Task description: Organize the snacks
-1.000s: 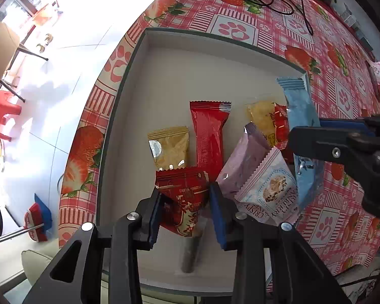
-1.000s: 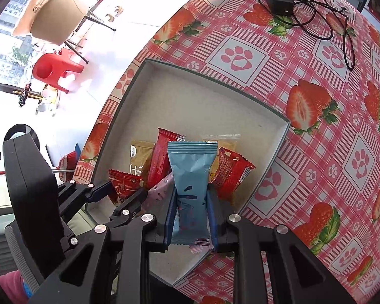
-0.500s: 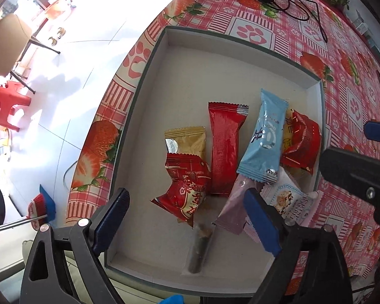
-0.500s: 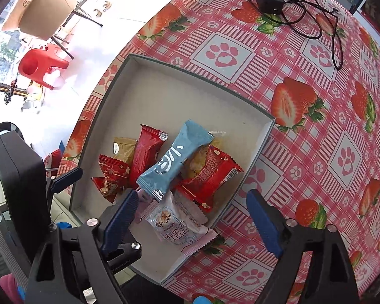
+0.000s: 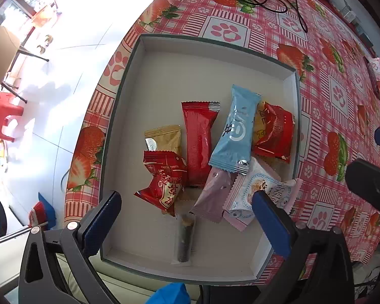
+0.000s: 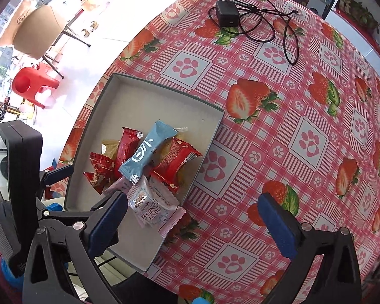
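Under the light-blue packet [image 5: 236, 131] at the box's [image 5: 215, 50] three o'clock, one yellow wrapper [image 5: 259, 124] hides; eight snacks counted; left gripper [image 5: 187, 217] and right gripper [image 6: 192, 217], just opened, hold nothing.

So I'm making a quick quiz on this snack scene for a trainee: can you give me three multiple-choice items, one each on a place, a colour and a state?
1. Where does the light blue packet lie?
A. inside the box
B. on the tablecloth
C. on the floor

2. What colour is the long packet left of it?
A. green
B. red
C. white

3. How is the left hand-held gripper?
A. shut on a packet
B. shut and empty
C. open

Answers: 1 A, it rests across other snacks within the box walls. 2 B, its wrapper is plain red. 3 C, its blue pads stand wide apart, touching nothing.
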### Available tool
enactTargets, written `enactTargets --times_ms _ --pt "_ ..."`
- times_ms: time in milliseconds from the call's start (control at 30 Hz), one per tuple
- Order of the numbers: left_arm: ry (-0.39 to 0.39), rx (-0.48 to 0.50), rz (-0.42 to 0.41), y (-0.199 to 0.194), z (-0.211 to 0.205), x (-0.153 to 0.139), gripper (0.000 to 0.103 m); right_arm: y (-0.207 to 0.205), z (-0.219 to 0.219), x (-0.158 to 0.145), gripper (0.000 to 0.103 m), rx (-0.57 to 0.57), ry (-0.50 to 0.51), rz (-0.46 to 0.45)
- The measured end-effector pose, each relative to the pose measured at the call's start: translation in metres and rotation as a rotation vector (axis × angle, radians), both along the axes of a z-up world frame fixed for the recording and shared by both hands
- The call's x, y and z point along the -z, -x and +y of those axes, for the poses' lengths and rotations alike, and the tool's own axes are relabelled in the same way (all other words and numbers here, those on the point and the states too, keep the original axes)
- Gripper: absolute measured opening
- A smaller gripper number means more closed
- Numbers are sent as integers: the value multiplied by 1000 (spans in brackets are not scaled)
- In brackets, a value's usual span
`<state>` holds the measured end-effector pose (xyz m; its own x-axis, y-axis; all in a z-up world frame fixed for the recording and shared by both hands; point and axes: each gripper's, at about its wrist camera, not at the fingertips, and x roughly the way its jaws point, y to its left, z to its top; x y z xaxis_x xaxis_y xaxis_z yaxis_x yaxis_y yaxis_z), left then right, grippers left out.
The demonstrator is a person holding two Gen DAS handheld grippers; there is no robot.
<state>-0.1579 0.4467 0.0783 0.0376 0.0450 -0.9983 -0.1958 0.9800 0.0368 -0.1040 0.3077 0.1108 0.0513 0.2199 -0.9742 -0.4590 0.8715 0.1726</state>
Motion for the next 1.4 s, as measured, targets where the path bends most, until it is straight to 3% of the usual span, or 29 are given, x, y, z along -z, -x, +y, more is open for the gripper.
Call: enactTargets --times_ms 333,600,1400 --pt "-67 35 -33 16 -18 -7 103 12 2 0 103 -6 38 0" --pt "-60 12 -33 23 -13 -5 103 22 12 3 103 -63 51 14" --pt "-44 11 -28 27 -13 -6 103 25 6 2 103 -41 63 30"
